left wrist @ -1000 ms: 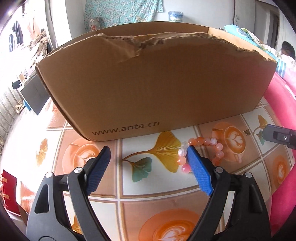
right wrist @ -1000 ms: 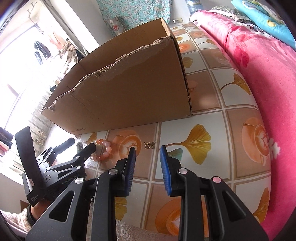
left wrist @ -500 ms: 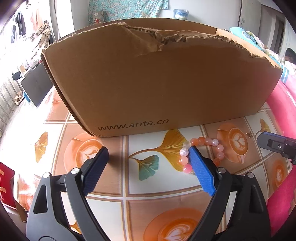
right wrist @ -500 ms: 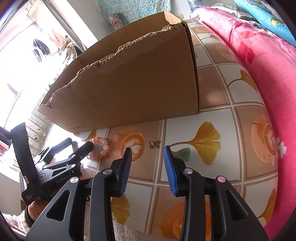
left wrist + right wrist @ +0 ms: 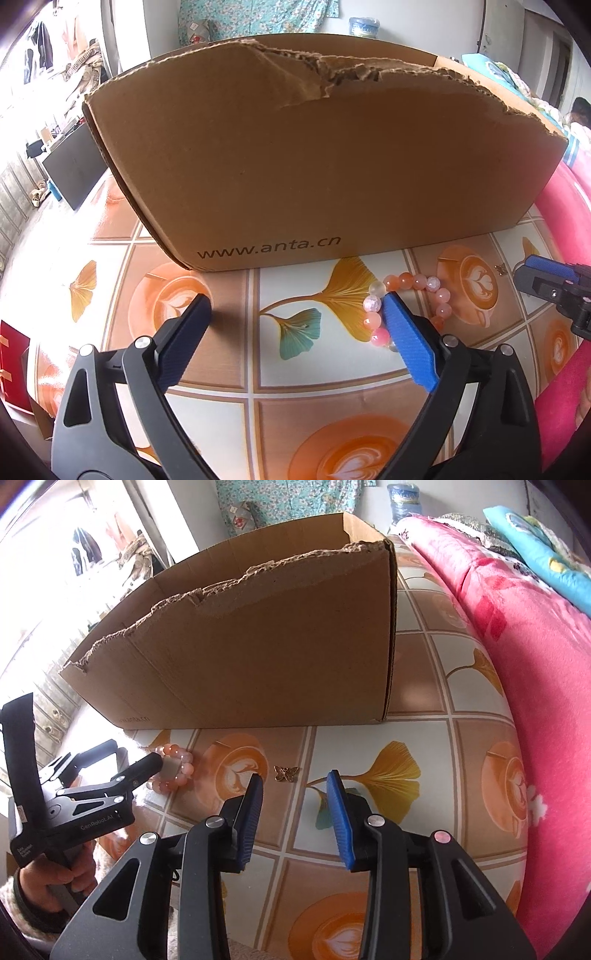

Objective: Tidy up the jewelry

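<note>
A pink and orange bead bracelet (image 5: 424, 284) lies on the patterned tabletop in front of a torn cardboard box (image 5: 314, 155). My left gripper (image 5: 295, 317) is wide open; its right finger (image 5: 406, 343) sits inside the bracelet's ring, the left finger far off to the left. In the right wrist view the bracelet (image 5: 177, 766) shows around that finger. A small gold butterfly charm (image 5: 286, 773) lies just ahead of my open, empty right gripper (image 5: 295, 782). It also shows in the left wrist view (image 5: 500, 269).
The box (image 5: 258, 657) is open-topped and stands close behind the jewelry. A pink bedspread (image 5: 535, 664) borders the table (image 5: 424, 701) on the right. A red box (image 5: 11, 365) sits at the left edge.
Both grippers have moved forward toward the box. My right gripper has opened wider and come closer to the butterfly charm. The bracelet has stayed in place.
</note>
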Demonstrator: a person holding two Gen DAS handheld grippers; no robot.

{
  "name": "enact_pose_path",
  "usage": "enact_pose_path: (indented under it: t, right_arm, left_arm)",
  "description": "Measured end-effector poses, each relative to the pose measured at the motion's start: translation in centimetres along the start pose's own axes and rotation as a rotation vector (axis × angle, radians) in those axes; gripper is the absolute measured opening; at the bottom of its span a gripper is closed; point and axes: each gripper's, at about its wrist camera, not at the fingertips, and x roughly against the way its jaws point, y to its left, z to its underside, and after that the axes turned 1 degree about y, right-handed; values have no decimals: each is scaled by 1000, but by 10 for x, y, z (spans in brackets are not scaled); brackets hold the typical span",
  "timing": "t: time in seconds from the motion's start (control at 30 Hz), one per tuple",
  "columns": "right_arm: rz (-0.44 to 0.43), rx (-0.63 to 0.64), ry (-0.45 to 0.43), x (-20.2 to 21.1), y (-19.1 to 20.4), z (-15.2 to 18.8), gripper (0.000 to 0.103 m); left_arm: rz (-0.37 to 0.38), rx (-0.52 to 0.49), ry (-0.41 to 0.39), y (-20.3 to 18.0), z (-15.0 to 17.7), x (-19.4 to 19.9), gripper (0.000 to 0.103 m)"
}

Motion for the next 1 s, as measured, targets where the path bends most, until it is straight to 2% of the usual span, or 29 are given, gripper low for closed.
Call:
enact_pose_path:
  t: [0.47,0.53,0.6,0.63,0.7,0.8,0.9,1.0]
  right_arm:
    - [92,181,-46,-13,28,1,34]
    - [89,196,-50,-12,33,3,26]
    - [94,206,-46,-12,36,4,24]
    - [93,212,-39,-12,37,4,18]
    - [85,195,-28,-11,37,2,12]
    - [65,175,-24,-11,32,1,12]
    - [38,148,-20,-9,26,2,9]
    - [10,109,-19,-9,16,2,9]
  left_arm:
    - [5,-7,2,4,-2,-4,93]
    - [6,-9,2,4,-2,-4,93]
    - [8,-7,0,6,-3,-5,93]
    - [13,1,-8,8,-4,-5,93]
    - [40,29,-36,15,-5,-1,93]
    - [76,22,-123,22,-5,14,93]
    - [134,-64,-200,17,-1,32,93]
    - [218,-163,-230,5,10,44,93]
